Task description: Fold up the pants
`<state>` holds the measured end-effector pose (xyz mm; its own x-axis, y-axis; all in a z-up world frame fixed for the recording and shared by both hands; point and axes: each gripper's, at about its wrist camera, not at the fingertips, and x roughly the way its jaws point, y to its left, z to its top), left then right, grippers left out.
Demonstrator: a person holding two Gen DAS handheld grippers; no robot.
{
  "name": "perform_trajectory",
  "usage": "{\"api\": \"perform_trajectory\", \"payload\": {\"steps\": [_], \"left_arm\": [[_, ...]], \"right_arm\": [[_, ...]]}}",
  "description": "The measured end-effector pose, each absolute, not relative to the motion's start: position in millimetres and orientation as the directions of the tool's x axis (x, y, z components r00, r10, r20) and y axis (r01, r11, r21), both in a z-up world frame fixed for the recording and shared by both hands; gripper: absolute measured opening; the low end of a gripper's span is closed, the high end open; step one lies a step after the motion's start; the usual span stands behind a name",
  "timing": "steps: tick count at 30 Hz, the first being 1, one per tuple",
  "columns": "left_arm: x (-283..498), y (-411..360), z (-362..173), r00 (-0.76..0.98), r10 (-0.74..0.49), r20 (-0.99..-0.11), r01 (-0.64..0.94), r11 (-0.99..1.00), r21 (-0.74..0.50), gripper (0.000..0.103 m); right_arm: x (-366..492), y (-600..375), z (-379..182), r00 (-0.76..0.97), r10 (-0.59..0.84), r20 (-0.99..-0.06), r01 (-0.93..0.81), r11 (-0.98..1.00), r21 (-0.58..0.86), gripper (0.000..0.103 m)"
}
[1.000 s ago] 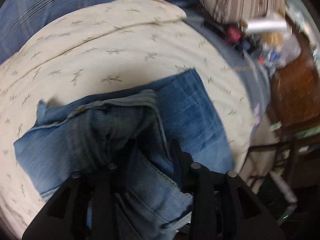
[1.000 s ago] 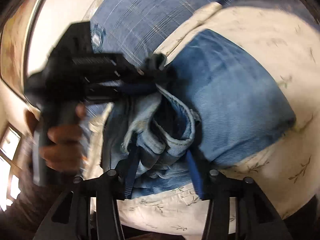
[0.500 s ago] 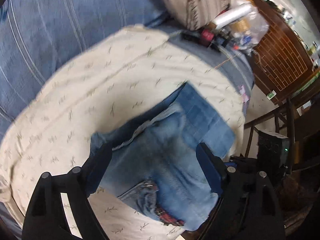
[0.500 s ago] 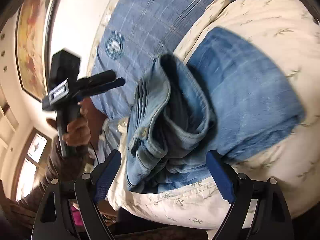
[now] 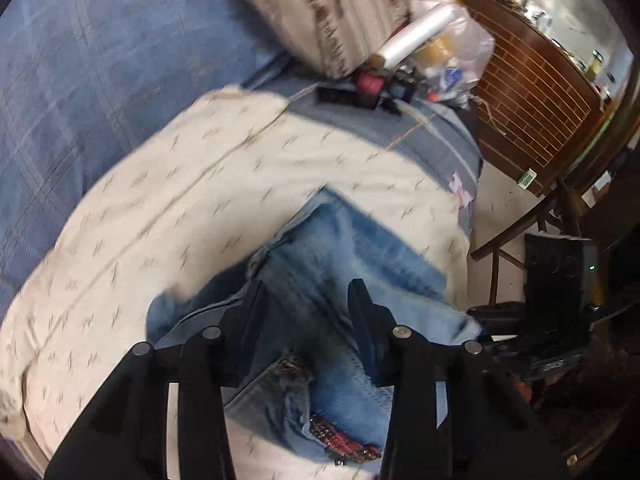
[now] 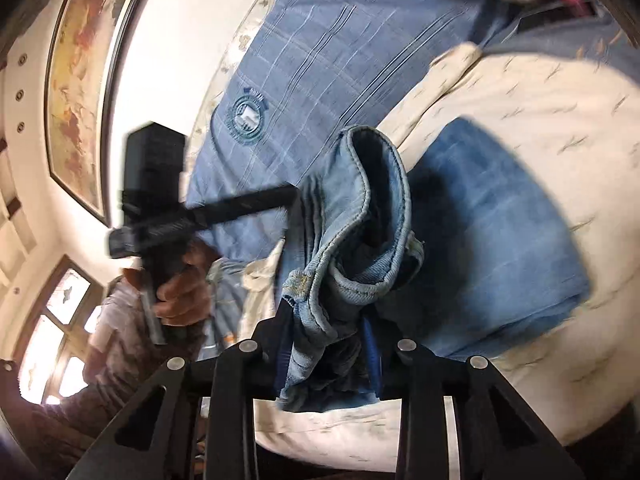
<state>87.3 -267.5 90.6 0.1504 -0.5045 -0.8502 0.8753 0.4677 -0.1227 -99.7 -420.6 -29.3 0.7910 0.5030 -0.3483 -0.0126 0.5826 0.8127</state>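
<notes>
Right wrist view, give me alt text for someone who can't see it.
The right gripper, its jaws just closed, pinches a bunched fold of blue jeans lifted off a cream patterned cover. At left, a hand holds the left gripper, tips at the denim's edge. Behind: a blue plaid sheet and a framed painting.

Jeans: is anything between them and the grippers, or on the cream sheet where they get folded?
Nothing visible does. Both sets of jaws have just been closing: the right gripper pinches the bunched jeans, the left gripper has denim between its jaws, grip unclear. The cream sheet around them is bare; clutter sits away by the pillow.
</notes>
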Motion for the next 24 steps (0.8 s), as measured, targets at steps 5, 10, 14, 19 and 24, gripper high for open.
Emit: {"api": "perform_trajectory", "payload": {"steps": [5, 10, 14, 19, 24], "left_arm": [[92.4, -301.8, 24.6, 0.184, -0.355, -0.917, 0.843, 0.537, -0.039, 0.042], [79.3, -289.6, 55.9, 0.204, -0.379, -0.903, 0.867, 0.498, -0.013, 0.046], [82.5, -278.1, 92.5, 0.224, -0.448, -0.866, 0.884, 0.467, -0.012, 0.094], [113.3, -291.2, 63.1, 0.191, -0.364, -0.912, 0.863, 0.505, -0.020, 0.095], [97.8, -297.1, 20.0, 0.177, -0.273, -0.945, 0.890, 0.455, 0.036, 0.089]], "right_arm": [[-98.1, -435.8, -81.4, 0.771, 0.511, -0.379, 0.129, 0.457, 0.880, 0.031], [-99.7, -438.2, -64.6, 0.773, 0.534, -0.342, 0.080, 0.453, 0.888, 0.062], [-98.2, -435.1, -55.4, 0.790, 0.525, -0.316, 0.043, 0.467, 0.883, 0.079], [-85.2, -426.0, -57.9, 0.778, 0.537, -0.326, 0.045, 0.470, 0.881, 0.077], [-72.9, -417.9, -54.6, 0.759, 0.530, -0.378, 0.058, 0.523, 0.850, 0.036]]}}
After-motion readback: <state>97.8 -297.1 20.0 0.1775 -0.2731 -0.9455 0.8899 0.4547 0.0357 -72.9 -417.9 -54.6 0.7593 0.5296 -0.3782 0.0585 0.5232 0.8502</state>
